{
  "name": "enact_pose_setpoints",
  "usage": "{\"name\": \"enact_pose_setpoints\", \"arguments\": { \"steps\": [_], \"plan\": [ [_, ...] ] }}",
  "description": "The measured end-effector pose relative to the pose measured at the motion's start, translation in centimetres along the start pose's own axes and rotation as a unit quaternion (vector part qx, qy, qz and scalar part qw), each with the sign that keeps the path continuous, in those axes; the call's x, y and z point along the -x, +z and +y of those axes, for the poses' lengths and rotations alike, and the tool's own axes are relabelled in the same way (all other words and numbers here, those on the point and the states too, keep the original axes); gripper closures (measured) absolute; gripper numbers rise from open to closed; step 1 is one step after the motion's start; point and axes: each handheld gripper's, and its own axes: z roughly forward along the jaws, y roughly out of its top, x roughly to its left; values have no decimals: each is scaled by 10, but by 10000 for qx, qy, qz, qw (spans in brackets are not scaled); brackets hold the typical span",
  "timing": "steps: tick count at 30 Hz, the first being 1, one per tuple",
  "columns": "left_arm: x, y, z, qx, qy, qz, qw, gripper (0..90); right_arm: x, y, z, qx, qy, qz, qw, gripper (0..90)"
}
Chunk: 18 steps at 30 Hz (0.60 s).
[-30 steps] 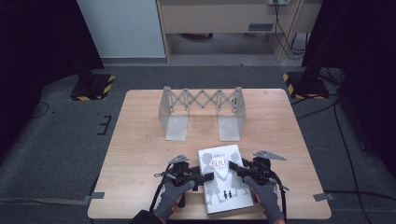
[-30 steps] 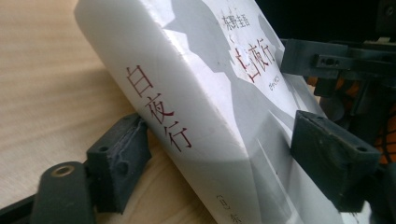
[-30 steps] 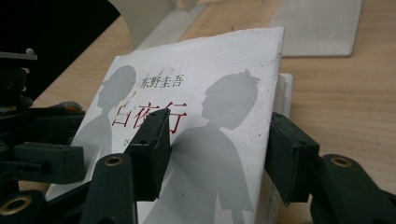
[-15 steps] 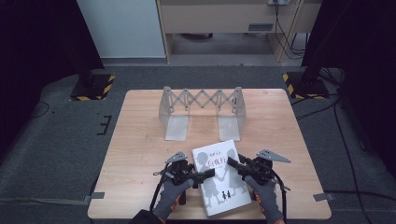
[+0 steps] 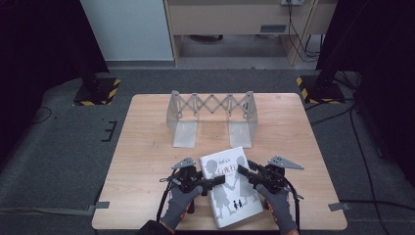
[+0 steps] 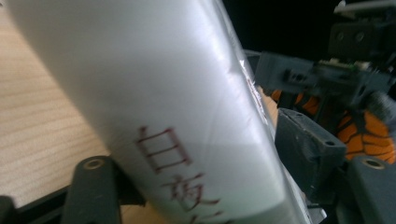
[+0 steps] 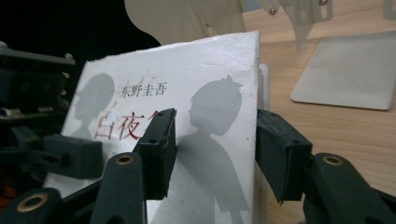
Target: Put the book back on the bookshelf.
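A white book (image 5: 230, 193) with grey silhouettes and red lettering lies near the table's front edge, its far end raised a little. My left gripper (image 5: 219, 179) comes in from the book's left side. Its jaws have just been closing and now press on the spine (image 6: 187, 116), one under it and one on the cover. My right gripper (image 5: 243, 171) is at the book's right edge (image 7: 254, 93). Its jaws have just opened a little and straddle that edge without pressing on it. Gloved hands hold both grippers.
A metal expanding book rack (image 5: 211, 117) with two flat base plates (image 7: 345, 74) stands behind the book at mid-table. The wooden table (image 5: 147, 161) is bare on the left. Dark floor and striped stand feet (image 5: 95, 93) surround it.
The book's far end has swung slightly left and lifted. The left jaws have closed onto the spine. Both hands stay in much the same place.
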Motion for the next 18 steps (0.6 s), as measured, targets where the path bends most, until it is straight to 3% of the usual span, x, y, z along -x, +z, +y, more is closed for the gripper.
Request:
{"name": "enact_pose_setpoints", "arguments": {
  "steps": [4, 6, 9, 10, 11, 12, 13, 16, 18],
  "plan": [
    [-1, -7, 7, 105, 37, 138, 9998, 351, 5, -4, 2, 22, -32, -78, 10000, 445],
    [-4, -12, 11, 148, 29, 227, 9996, 356, 13, -10, 4, 77, 19, -188, 9998, 435],
    [-7, -22, 18, 253, 50, 352, 9990, 371, 27, -20, 8, 85, 45, -547, 9985, 397],
    [-7, -22, 18, 253, 50, 352, 9990, 378, 27, -20, 8, 85, 45, -547, 9985, 397],
    [-8, -26, 23, 342, 62, 395, 9986, 388, 35, -23, 8, -35, -37, -800, 9968, 351],
    [-8, -26, 23, 342, 62, 395, 9986, 397, 35, -23, 8, -35, -37, -800, 9968, 351],
    [-7, -30, 28, 399, 109, 434, 9982, 407, 41, -23, 8, -206, -225, -1004, 9945, 312],
    [-4, -32, 33, 439, 209, 485, 9976, 427, 47, -24, 6, -308, -344, -1176, 9920, 302],
    [1, -35, 40, 518, 356, 520, 9967, 442, 56, -28, 5, -465, -441, -1451, 9873, 287]
  ]
}}
